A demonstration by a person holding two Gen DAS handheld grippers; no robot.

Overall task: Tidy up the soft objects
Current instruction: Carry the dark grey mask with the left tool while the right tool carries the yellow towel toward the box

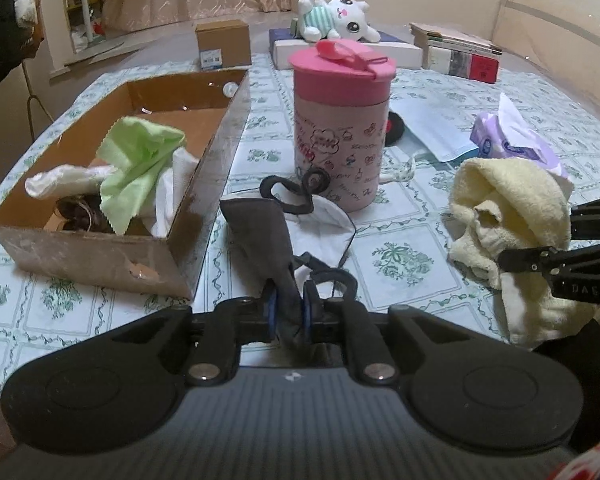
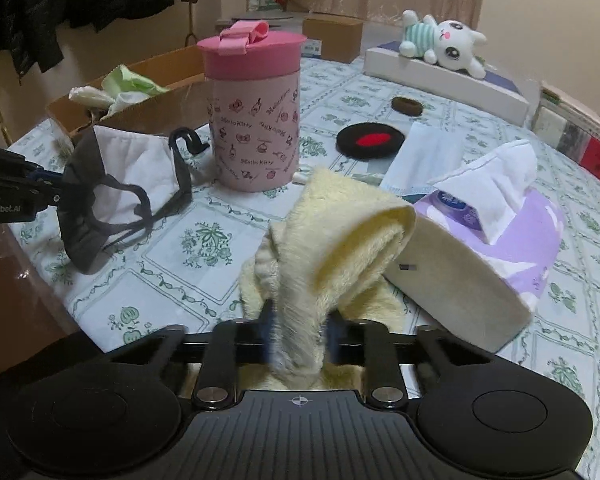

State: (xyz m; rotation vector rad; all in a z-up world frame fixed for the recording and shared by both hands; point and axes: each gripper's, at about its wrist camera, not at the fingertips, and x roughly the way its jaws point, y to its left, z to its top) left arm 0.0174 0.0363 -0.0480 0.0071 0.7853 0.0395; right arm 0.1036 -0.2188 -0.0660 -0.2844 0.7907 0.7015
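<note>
My left gripper (image 1: 290, 312) is shut on a grey and white face mask (image 1: 260, 236), lifted just right of the open cardboard box (image 1: 204, 184). The mask also shows in the right wrist view (image 2: 132, 176), held by the left gripper (image 2: 56, 196). The box holds a green cloth (image 1: 140, 164) and white cloths. My right gripper (image 2: 300, 334) is shut on a pale yellow fluffy towel (image 2: 340, 240). In the left wrist view the towel (image 1: 512, 204) hangs at the right with the right gripper (image 1: 540, 258) on it.
A pink lidded canister (image 1: 342, 128) stands mid-table. A purple tissue pack (image 2: 500, 216), a paper mask (image 2: 428, 160), a black and red pad (image 2: 370, 140), a brown hair tie (image 2: 408, 105), a plush rabbit (image 1: 340, 18) on flat boxes, and a small carton (image 1: 222, 42) lie beyond.
</note>
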